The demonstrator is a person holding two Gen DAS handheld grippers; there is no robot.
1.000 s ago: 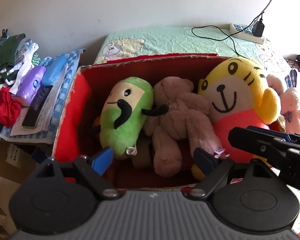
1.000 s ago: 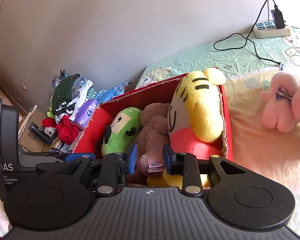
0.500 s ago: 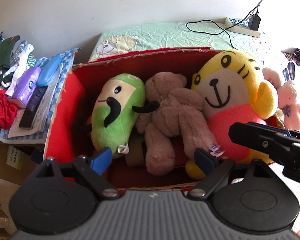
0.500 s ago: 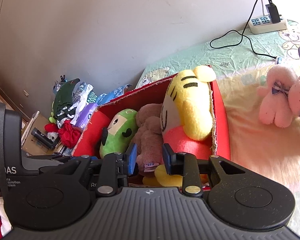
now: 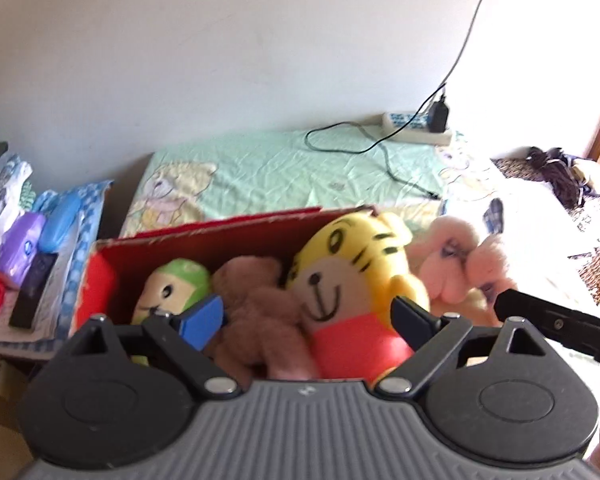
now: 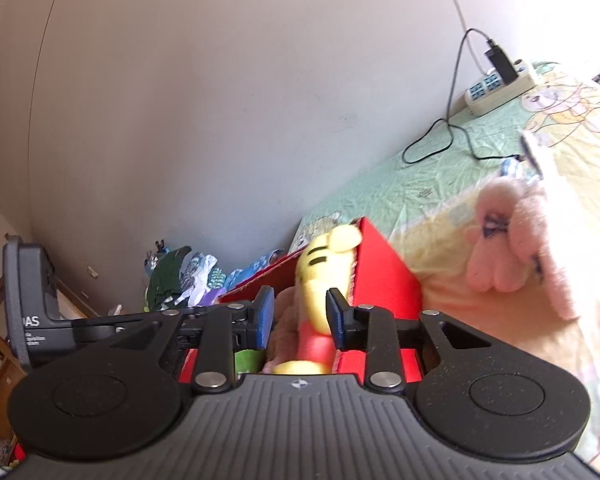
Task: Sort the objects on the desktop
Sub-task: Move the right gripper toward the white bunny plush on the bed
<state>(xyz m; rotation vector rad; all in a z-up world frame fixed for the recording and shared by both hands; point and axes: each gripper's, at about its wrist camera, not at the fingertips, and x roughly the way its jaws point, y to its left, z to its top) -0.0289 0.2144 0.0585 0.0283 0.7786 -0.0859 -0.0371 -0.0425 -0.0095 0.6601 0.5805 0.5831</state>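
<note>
A red box (image 5: 220, 228) on the bed holds a green plush (image 5: 180, 284), a brown teddy (image 5: 256, 304) and a yellow tiger plush (image 5: 348, 264). A pink rabbit plush (image 5: 460, 264) lies on the sheet just right of the box. My left gripper (image 5: 308, 320) hangs open in front of the box, holding nothing. My right gripper (image 6: 300, 320) is also open, its blue pads a narrow gap apart, with the tiger (image 6: 324, 268) and the box wall (image 6: 384, 272) behind them. The rabbit (image 6: 508, 248) is to its right. Both views are blurred.
A power strip (image 5: 412, 122) with a black cable lies at the back of the green sheet (image 5: 280, 168). Left of the box are folded clothes (image 5: 4, 184), a purple pack (image 5: 20, 244), a blue case (image 5: 60, 220) and a black remote (image 5: 32, 296). A white wall stands behind.
Both grippers have drawn back and tilted up, so the box sits lower and smaller in view. The toys have not moved, and both grippers are open as before.
</note>
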